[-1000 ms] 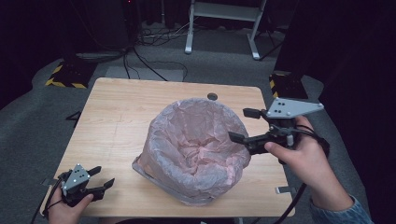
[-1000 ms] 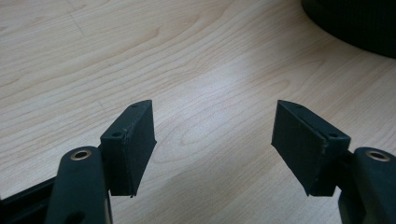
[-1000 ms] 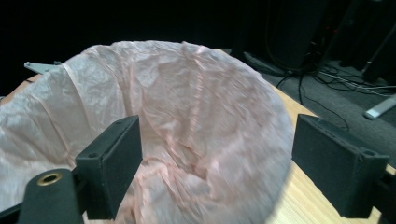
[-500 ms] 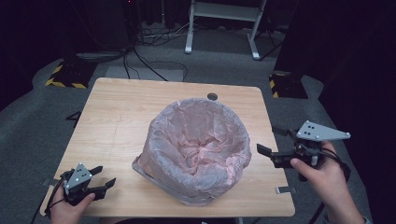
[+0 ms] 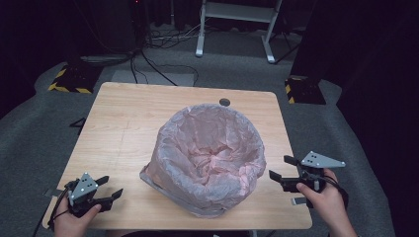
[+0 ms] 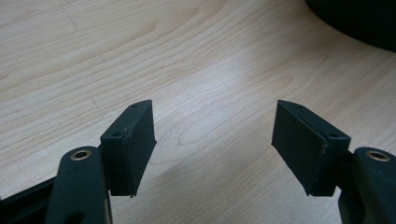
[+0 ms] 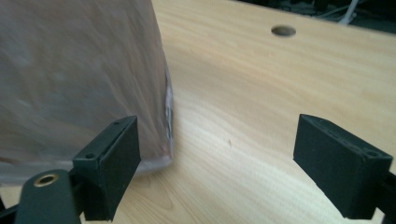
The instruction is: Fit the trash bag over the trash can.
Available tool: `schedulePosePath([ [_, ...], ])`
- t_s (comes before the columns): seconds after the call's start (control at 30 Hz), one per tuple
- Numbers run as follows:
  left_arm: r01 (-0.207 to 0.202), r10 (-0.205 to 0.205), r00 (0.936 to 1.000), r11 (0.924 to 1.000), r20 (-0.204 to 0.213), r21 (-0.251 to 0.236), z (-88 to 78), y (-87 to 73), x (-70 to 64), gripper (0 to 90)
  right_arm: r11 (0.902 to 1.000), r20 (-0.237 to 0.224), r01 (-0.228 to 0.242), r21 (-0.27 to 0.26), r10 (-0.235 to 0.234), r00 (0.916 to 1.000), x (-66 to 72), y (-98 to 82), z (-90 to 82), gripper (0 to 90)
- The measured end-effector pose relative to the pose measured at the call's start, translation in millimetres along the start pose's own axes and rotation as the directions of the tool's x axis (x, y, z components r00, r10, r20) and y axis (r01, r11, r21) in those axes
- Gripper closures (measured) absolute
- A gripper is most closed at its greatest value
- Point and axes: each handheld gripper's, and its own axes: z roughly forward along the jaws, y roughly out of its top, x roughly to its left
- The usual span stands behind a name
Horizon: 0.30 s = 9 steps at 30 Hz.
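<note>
1. Bin w/ pink plastic liner (image 5: 210, 160) stands on the wooden bench (image 5: 128, 123), near-centre, a bit toward the near edge; liner folded over the rim, mouth open upward.
2. Left gripper (image 5: 109, 187) at near-left corner of bench, held low in left hand (image 5: 71, 222); jaws wide apart, nothing between them, bare wood under them in left gripper view.
3. Right gripper (image 5: 282, 168) at near-right edge, in right hand (image 5: 326, 202), just right of the bin, apart from it; jaws wide apart, empty.
4. Right gripper view: liner wall (image 7: 79, 70) close by left jaw; contact can't tell.
5. Small round hole (image 5: 224, 102) in bench, far side behind bin.
</note>
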Motion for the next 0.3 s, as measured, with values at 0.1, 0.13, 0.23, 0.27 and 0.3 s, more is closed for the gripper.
schedulePosePath([
  [0.1, -0.005, 0.005, 1.0000, 1.0000, 0.003, 0.006, 0.8, 0.1, 0.2, 29.6, 0.9994, -0.005, -0.034, 0.011, 0.034, 0.9994, -3.4, -17.5, 10.6, 15.2],
  [0.13, -0.001, 0.001, 1.0000, 1.0000, 0.004, 0.008, 1.4, -0.3, 0.1, 29.2, 0.9990, -0.004, -0.041, 0.016, 0.041, 0.9991, -4.1, -23.6, 14.6, 15.2],
  [0.23, -0.005, 0.005, 1.0000, 0.9998, 0.004, 0.020, 2.4, -1.3, 0.0, 28.9, 0.9978, 0.010, -0.049, 0.045, 0.048, 0.9988, -5.9, -41.7, 27.3, 15.2],
  [0.27, -0.005, 0.005, 1.0000, 0.9998, 0.005, 0.018, 2.8, -1.5, 0.1, 28.8, 0.9972, 0.014, -0.051, 0.056, 0.050, 0.9986, -6.2, -47.2, 31.4, 15.3],
  [0.3, -0.003, 0.003, 1.0000, 0.9998, 0.005, 0.018, 2.7, -1.7, 0.1, 28.8, 0.9964, 0.017, -0.052, 0.067, 0.051, 0.9986, -6.5, -52.1, 35.2, 15.3],
])
